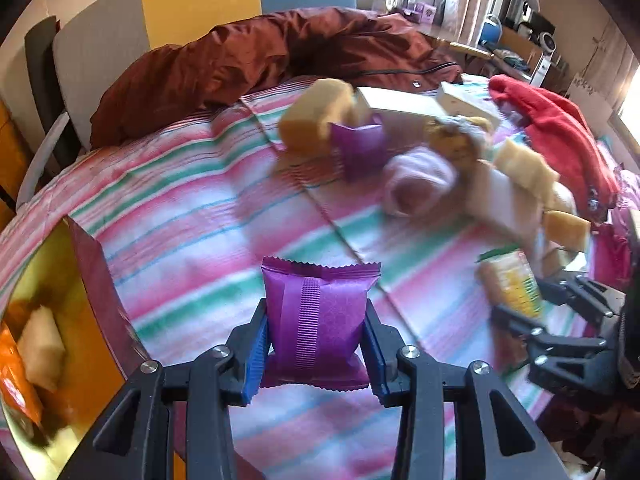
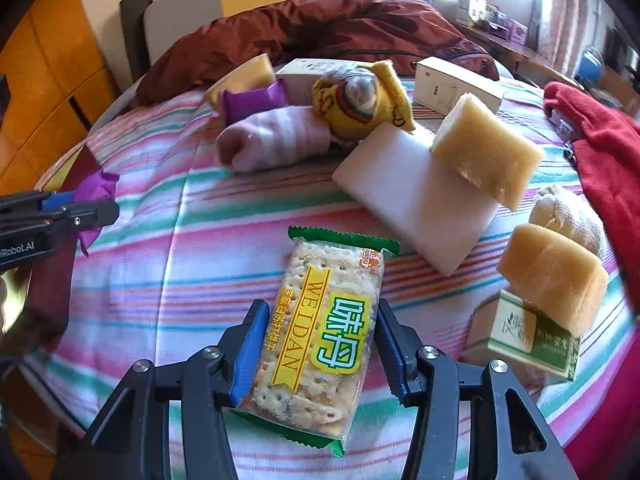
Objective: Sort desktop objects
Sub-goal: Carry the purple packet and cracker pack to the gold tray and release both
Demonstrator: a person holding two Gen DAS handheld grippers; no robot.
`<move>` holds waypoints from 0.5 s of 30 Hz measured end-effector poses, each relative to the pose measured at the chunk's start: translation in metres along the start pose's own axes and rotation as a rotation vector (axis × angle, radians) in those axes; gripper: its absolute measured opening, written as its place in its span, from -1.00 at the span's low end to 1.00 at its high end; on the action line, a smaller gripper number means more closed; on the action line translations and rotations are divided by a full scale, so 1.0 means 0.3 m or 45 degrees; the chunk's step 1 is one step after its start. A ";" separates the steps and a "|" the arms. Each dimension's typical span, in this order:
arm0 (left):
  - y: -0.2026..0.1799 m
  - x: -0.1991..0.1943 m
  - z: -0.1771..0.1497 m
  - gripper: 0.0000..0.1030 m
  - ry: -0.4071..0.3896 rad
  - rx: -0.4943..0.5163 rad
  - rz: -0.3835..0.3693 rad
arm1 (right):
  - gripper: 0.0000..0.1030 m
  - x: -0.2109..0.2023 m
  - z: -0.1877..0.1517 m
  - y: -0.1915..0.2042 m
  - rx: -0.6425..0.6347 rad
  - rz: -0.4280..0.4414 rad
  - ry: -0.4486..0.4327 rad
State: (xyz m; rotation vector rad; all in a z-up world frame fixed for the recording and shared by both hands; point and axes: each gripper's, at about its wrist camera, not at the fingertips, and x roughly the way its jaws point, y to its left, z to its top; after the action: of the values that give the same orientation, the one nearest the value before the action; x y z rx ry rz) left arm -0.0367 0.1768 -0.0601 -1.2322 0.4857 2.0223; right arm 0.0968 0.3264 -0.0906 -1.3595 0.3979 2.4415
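Note:
My left gripper (image 1: 316, 316) is shut on a purple snack packet (image 1: 318, 312) and holds it above the striped cloth (image 1: 180, 216). It also shows at the left edge of the right wrist view (image 2: 86, 210). My right gripper (image 2: 318, 320) is shut on a green-edged cracker packet (image 2: 320, 332), lifted over the cloth; it also shows in the left wrist view (image 1: 514, 288). A second purple packet (image 1: 360, 146) lies further back beside a yellow sponge (image 1: 316, 114).
A gold-lined box (image 1: 52, 320) with an orange packet and a sponge stands at the left. Rolled socks (image 2: 276, 140), a white block (image 2: 404, 192), yellow sponges (image 2: 486, 148), a green tea box (image 2: 528, 336), white boxes (image 2: 452, 84) and red cloth (image 2: 604, 160) crowd the right.

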 end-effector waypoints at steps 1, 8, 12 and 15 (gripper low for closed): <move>-0.016 0.002 -0.011 -0.19 -0.005 -0.008 -0.005 | 0.03 -0.008 -0.013 0.006 -0.018 0.004 0.005; -0.092 0.049 -0.085 -0.18 0.004 -0.023 0.021 | 0.03 -0.053 -0.084 0.028 -0.118 0.030 0.041; -0.103 0.085 -0.097 -0.13 -0.003 -0.042 0.028 | 0.03 -0.061 -0.098 0.027 -0.120 0.031 0.036; -0.110 0.090 -0.091 -0.09 -0.014 -0.025 0.036 | 0.04 -0.058 -0.103 0.037 -0.129 0.011 0.031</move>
State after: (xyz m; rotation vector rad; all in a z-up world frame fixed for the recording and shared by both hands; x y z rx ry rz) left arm -0.0036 0.1922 -0.0955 -1.2316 0.4816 2.0614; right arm 0.1246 0.3017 -0.0905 -1.4322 0.2903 2.4846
